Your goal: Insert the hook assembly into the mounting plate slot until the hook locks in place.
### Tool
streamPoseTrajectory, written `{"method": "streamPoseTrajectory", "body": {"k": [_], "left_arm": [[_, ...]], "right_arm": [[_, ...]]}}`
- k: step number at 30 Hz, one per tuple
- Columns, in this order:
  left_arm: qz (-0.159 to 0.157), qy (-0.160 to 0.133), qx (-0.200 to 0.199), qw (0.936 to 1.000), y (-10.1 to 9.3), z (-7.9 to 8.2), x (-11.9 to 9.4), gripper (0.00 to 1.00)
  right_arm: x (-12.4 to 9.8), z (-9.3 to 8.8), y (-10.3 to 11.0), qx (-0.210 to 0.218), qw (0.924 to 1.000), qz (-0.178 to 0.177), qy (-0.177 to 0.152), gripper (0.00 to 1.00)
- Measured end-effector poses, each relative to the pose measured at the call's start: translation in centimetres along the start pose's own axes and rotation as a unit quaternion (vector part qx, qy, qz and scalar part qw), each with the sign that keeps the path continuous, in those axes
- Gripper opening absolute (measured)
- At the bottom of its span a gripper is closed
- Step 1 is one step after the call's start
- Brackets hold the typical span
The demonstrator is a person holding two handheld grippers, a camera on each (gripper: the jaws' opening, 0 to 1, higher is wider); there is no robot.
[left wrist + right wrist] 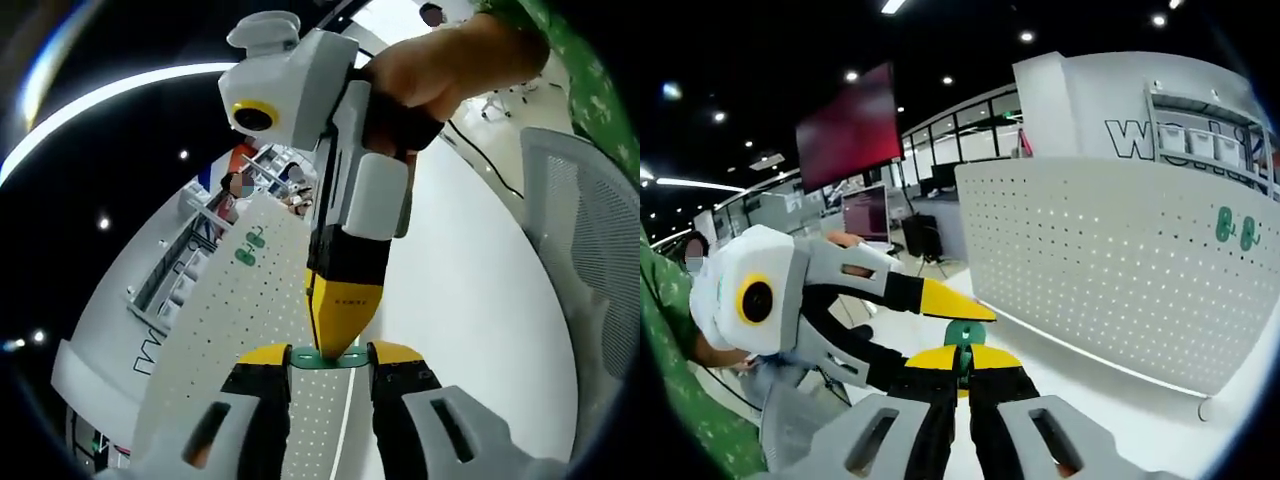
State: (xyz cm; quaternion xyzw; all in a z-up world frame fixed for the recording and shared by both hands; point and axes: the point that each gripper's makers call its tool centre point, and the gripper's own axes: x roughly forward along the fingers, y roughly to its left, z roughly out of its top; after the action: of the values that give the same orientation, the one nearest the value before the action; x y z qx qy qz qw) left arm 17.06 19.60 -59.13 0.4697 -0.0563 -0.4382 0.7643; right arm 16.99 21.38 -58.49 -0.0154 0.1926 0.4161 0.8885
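A green hook assembly (303, 358) spans the gap between the yellow pads of my left gripper (330, 355), which is shut on it from both ends. My right gripper (340, 345) comes down from above, its black and yellow jaws pinched to a point on the same piece. In the right gripper view the green hook assembly (963, 333) sticks up between the shut jaws of my right gripper (962, 360), with my left gripper (945, 338) reaching in from the left around it. The white perforated mounting plate (235, 330) (1120, 260) stands beyond, apart from the hook. Two green hooks (248, 247) (1235, 228) hang on it.
The plate stands on a white tabletop (470, 300). A person's hand (450, 70) in a green sleeve holds the right gripper. A grey mesh chair (590, 230) is at the right. Shelves with bins (1210, 135) and a red screen (850, 130) lie behind.
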Motion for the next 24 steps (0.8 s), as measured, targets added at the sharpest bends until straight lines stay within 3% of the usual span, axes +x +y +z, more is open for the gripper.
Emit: {"method": "streamPoseTrajectory", "body": {"k": [4, 8, 15, 19, 24], "left_arm": [[0.003, -0.004, -0.015, 0.9999, 0.2, -0.1, 0.1, 0.32], [0.003, -0.024, -0.084, 0.9962, 0.4, -0.1, 0.1, 0.32], [-0.008, -0.06, -0.188, 0.9802, 0.7, 0.1, -0.2, 0.35], [-0.006, -0.062, -0.209, 0.9759, 0.7, -0.1, -0.2, 0.43], [-0.005, -0.076, -0.252, 0.9646, 0.9, -0.2, -0.3, 0.49]], "right_arm": [[0.0, 0.1, -0.1, 0.001, 1.0, -0.003, -0.006, 0.01], [0.1, 0.3, -0.2, 0.007, 0.9999, -0.005, -0.014, 0.01], [0.1, 0.7, -0.2, 0.011, 0.9996, -0.007, -0.024, 0.01], [0.0, 0.8, -0.3, 0.012, 0.9995, -0.008, -0.027, 0.01], [-0.3, 1.1, -0.5, 0.014, 0.9992, -0.013, -0.036, 0.01]]}}
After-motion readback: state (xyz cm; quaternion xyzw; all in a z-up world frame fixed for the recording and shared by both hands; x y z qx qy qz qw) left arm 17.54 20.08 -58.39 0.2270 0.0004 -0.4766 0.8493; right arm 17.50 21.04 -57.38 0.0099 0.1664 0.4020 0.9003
